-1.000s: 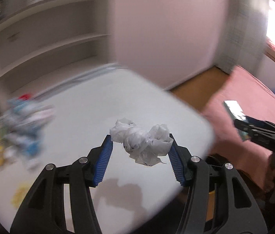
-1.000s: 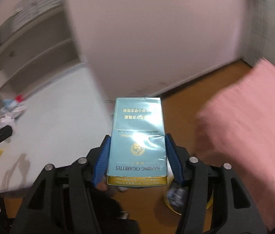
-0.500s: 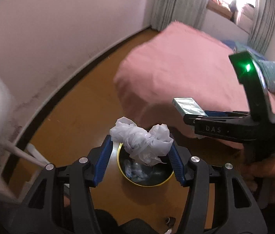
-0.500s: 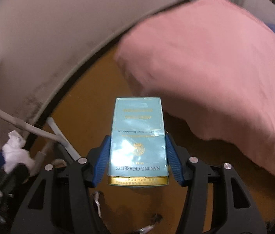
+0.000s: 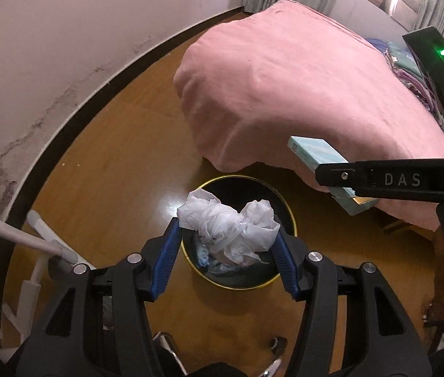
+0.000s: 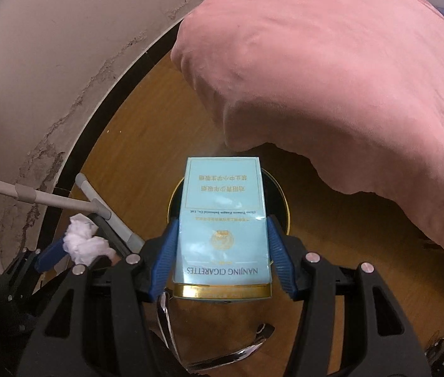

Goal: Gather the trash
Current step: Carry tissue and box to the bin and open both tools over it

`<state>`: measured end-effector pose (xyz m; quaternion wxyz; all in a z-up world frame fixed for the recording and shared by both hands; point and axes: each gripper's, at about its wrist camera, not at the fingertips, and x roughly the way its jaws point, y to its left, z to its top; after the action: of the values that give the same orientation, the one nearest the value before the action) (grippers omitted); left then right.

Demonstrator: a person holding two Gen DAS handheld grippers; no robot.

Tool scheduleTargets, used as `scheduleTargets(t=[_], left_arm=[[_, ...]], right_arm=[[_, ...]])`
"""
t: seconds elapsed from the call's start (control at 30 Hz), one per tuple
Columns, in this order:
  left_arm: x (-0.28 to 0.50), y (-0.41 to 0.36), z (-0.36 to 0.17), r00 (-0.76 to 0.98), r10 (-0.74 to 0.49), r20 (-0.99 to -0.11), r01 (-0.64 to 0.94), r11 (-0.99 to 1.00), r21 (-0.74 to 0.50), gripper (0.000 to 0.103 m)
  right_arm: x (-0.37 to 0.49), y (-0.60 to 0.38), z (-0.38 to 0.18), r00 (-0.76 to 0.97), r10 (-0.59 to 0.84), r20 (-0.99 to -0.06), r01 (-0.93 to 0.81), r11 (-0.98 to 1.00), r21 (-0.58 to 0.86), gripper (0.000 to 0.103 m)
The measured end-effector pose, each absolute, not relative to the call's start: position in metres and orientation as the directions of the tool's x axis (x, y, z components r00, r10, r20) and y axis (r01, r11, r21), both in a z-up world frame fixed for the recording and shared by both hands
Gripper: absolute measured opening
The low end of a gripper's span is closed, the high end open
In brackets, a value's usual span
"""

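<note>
Two pieces of trash hang over one small target, and that is where I see the trouble. My left gripper (image 5: 226, 242) has its fingers clamped on a crumpled white plastic wrapper (image 5: 228, 226), and in the left wrist view it sits right over the mouth of the round black waste bin with the gold rim (image 5: 281, 201) on the wooden floor (image 5: 121, 176). My right gripper (image 6: 220, 248) has its fingers clamped on the sides of a pale blue cigarette pack with a gold band (image 6: 222, 220). From its own camera the pack covers the bin (image 6: 280, 198), but the left view shows it off to the bin's right, near the edge of the pink bedspread (image 5: 300, 78).

If I let go of the pack from there, I judge it may clip the rim or land on the floor. The wrapper is light and may cling to a finger or drift wide. Both grippers crowd the same opening, so they could knock together.

Inside the bin I see some crumpled bluish and white scraps; I cannot tell what they are.
</note>
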<state>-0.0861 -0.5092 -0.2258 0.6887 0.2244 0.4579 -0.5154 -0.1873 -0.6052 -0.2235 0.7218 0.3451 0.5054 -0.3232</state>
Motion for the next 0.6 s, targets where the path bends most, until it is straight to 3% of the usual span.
scheduleTargets(t=[0.1, 0.17, 0.33, 0.4, 0.6], left_arm=[[-0.089, -0.514, -0.227, 0.036, -0.505, -0.862, 0.922, 0.35, -0.166, 0.056], [-0.09, -0.517, -0.229, 0.033, -0.5, -0.865, 0.925, 0.342, -0.163, 0.058], [-0.09, -0.524, -0.233, 0.02, -0.484, -0.875, 0.923, 0.344, -0.169, 0.067], [-0.091, -0.525, -0.232, 0.021, -0.487, -0.873, 0.925, 0.341, -0.167, 0.076], [-0.096, -0.519, -0.217, 0.052, -0.488, -0.871, 0.929, 0.345, -0.137, 0.083]], right_arm=[[-0.187, -0.606, -0.222, 0.283, -0.125, -0.951, 0.817, 0.551, 0.171, 0.058], [-0.188, -0.606, -0.222, 0.282, -0.132, -0.95, 0.821, 0.546, 0.168, 0.072], [-0.193, -0.608, -0.218, 0.289, -0.145, -0.946, 0.831, 0.529, 0.173, 0.075], [-0.192, -0.607, -0.219, 0.291, -0.146, -0.946, 0.832, 0.527, 0.175, 0.075], [-0.197, -0.61, -0.209, 0.318, -0.176, -0.932, 0.836, 0.515, 0.188, 0.079]])
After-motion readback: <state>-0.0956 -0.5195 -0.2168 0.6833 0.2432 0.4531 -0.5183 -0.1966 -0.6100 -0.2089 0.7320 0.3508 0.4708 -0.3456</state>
